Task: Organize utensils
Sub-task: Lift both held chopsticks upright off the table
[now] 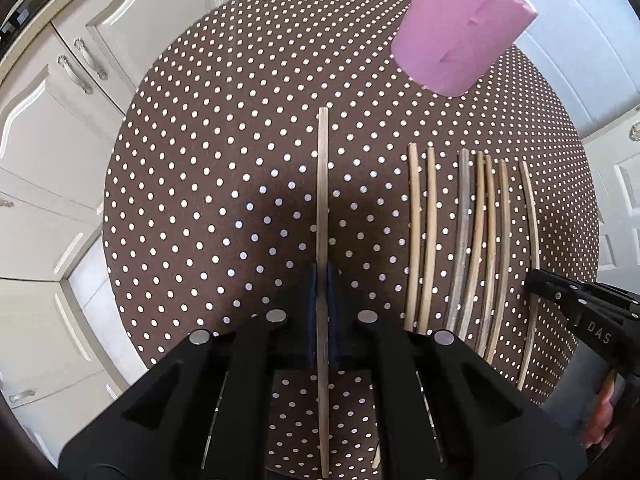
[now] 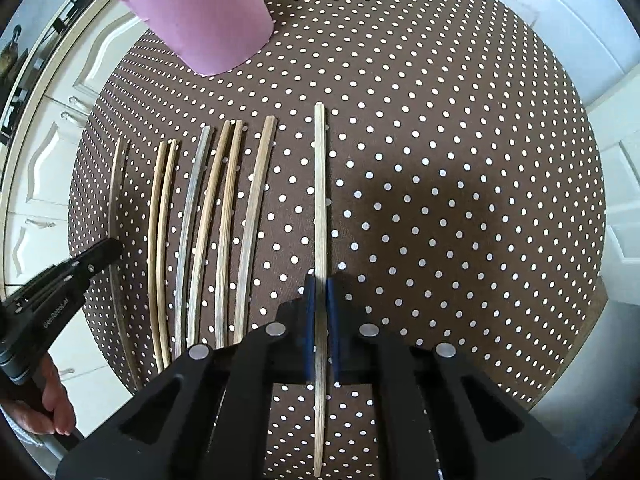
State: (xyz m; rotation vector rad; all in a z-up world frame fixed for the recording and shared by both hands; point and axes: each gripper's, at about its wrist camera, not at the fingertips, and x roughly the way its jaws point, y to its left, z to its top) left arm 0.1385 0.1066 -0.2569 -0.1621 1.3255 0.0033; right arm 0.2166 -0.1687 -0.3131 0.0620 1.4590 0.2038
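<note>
Left gripper (image 1: pixel 322 312) and right gripper (image 2: pixel 320 320) each have jaws pinching one thin chopstick (image 1: pixel 323 200) low down. Risk — the sticks pivot or slip when lifted toward the pink cup (image 1: pixel 460 32) near the counter's (image 1: pixel 240 120) far edge.

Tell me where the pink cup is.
The pink cup stands at the table's far edge: upper right in the left wrist view, upper left in the right wrist view, beyond the row of chopsticks.
</note>
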